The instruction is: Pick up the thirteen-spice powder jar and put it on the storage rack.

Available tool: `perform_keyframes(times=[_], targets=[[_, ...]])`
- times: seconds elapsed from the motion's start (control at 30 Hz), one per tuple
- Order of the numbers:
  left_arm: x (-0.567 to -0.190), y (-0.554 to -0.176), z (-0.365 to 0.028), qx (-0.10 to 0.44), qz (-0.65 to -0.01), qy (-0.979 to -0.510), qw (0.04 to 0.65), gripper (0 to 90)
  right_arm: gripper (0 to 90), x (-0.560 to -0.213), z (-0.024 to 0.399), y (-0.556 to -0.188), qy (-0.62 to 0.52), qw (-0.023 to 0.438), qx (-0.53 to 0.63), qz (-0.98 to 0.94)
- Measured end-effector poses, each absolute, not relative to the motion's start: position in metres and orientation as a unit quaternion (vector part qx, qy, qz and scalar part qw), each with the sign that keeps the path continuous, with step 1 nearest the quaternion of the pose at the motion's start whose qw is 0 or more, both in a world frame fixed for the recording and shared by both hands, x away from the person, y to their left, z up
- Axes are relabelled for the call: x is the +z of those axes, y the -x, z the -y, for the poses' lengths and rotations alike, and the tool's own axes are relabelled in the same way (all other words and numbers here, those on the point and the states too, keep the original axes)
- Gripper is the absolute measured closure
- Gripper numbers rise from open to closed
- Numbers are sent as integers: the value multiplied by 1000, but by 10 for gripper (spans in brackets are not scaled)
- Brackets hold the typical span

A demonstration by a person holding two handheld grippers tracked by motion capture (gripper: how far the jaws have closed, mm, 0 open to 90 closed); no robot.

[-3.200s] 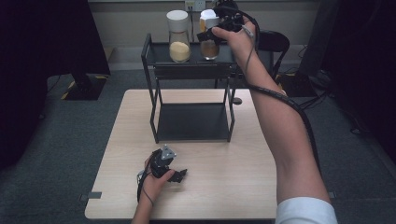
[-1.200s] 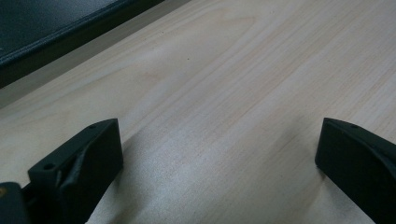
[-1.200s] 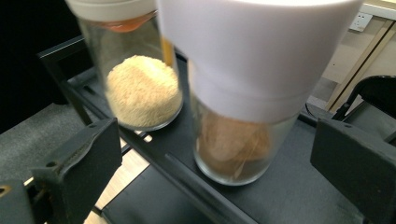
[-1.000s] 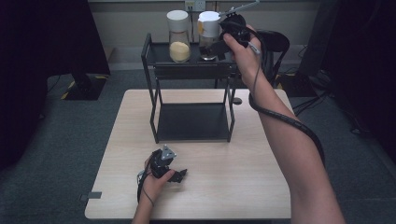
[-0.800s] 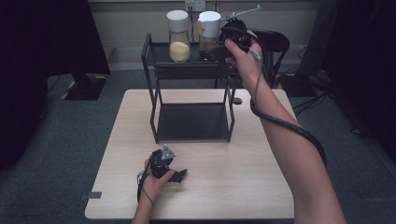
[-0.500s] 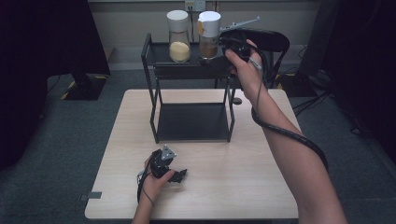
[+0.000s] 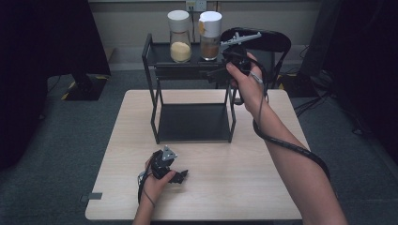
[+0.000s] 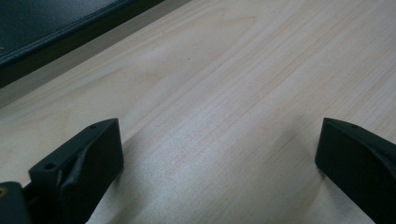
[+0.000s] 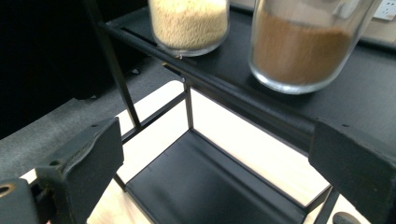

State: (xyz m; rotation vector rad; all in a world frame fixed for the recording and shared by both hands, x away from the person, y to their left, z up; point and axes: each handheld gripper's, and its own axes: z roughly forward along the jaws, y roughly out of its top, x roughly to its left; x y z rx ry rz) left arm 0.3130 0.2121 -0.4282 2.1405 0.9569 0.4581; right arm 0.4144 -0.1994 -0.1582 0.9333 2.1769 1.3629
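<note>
High view: a pale wood table [image 7: 263,187] carries a black two-tier rack [image 7: 192,93] at its far middle. On the rack's top shelf stand two glass jars with white lids, side by side and close together: the left jar [image 7: 179,30] holds pale yellow grains, the right jar [image 7: 210,29] a brown powder. A dark chair [image 7: 272,44] stands behind the table on the right.

The right gripper [image 7: 220,70] is held up by the right hand [image 7: 246,82] at the rack's right end, level with the top shelf and just in front of the brown jar; its cable winds down around the forearm. Right gripper view looks past its own jaws, which stand wide apart with nothing between them, onto the shelf edge [image 9: 243,107]. Above it the yellow jar [image 9: 189,23] and the brown jar [image 9: 303,44] rest on the shelf, and the lower shelf [image 9: 210,182] lies below.

The left gripper [image 7: 176,174] lies low on the near part of the table, held by the left hand [image 7: 155,180], well apart from the rack. Left gripper view shows its jaws spread wide over bare wood [image 8: 224,107], seemingly resting on or just above it; I cannot tell which. A dark edge, probably the rack's base [image 8: 56,28], crosses the upper left corner.
</note>
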Motion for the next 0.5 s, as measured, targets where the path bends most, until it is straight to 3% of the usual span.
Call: perform_keyframes(times=[0.5], targets=[[-428, -313, -212, 179, -373, -833, 367, 3, 24, -180, 203, -405, -330, 190, 491, -784]])
